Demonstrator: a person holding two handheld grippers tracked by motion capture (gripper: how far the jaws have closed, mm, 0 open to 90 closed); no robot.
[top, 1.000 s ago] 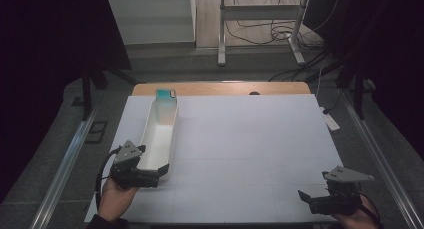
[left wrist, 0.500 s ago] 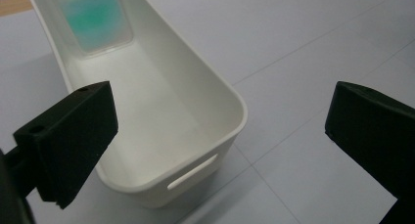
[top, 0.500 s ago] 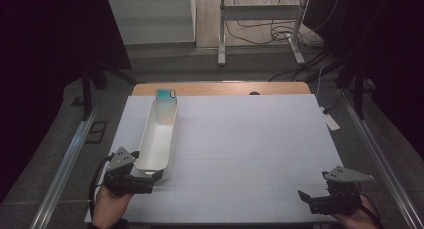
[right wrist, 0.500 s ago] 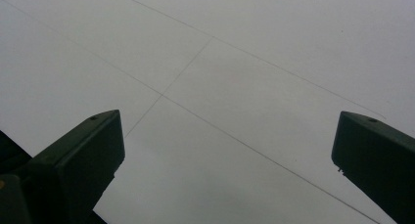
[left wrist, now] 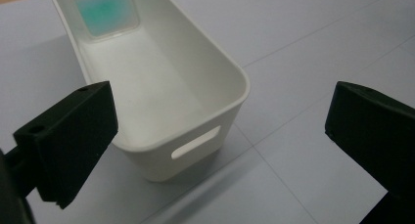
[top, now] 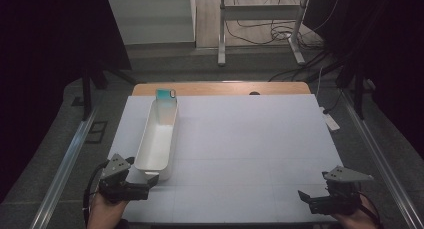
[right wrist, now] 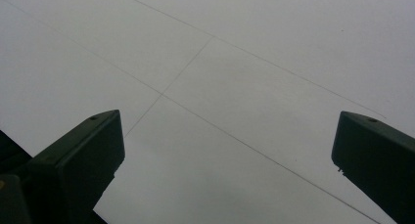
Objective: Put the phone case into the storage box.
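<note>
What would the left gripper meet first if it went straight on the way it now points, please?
Probably the near end of the white bin, which lies just ahead of the open left gripper; depth is hard to judge.

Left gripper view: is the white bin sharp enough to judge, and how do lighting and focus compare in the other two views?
Left gripper view: the white bin is evenly lit and fairly sharp, but the near black jaws are soft. Right gripper view: dim and grey, table lines readable, jaws blurred. High view: the table is bright, the surroundings nearly black, and the left gripper looks grainy.
</note>
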